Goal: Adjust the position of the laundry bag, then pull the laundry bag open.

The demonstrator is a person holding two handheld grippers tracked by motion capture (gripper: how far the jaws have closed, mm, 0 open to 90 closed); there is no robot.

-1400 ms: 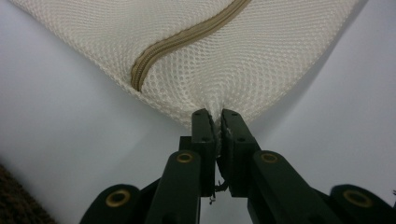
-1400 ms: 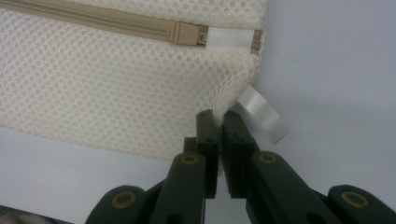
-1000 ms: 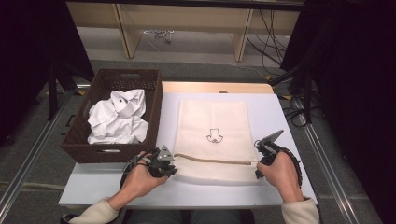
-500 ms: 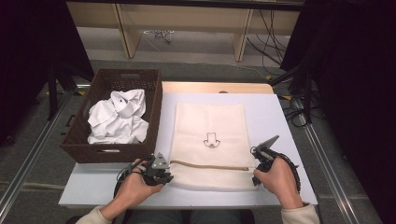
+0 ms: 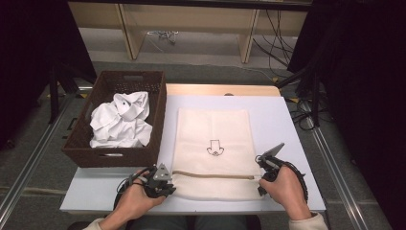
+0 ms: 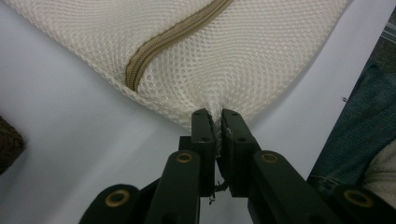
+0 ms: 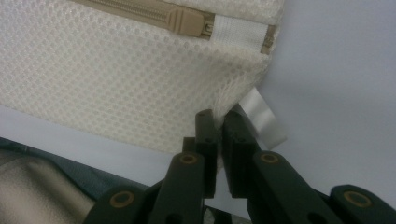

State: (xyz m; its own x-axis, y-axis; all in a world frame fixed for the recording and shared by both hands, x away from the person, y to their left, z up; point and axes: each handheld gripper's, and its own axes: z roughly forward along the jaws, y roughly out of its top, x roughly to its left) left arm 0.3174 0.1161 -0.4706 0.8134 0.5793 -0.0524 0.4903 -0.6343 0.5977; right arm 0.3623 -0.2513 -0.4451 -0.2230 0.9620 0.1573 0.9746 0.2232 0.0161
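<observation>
A cream mesh bag [image 5: 213, 153] lies flat on the white counter [image 5: 292, 124], its tan zipper [image 5: 210, 175] running across near the edge closest to the person. The left tool [image 5: 168, 186] grips the bag's near left corner, jaws closed tight on a pinch of mesh, as its own view [image 6: 218, 122] shows. The right tool [image 5: 261, 179] grips the near right corner, jaws nearly together with mesh caught between them [image 7: 219, 122], beside what appears to be a white label [image 7: 261, 119], though the close view makes that hard to confirm. The zipper pull [image 7: 184, 21] sits at that right end. A small black drawing [image 5: 215, 147] marks the bag's middle. Just left of the bag stands a dark wicker basket [image 5: 160, 115] holding crumpled white cloth [image 5: 119, 120].
</observation>
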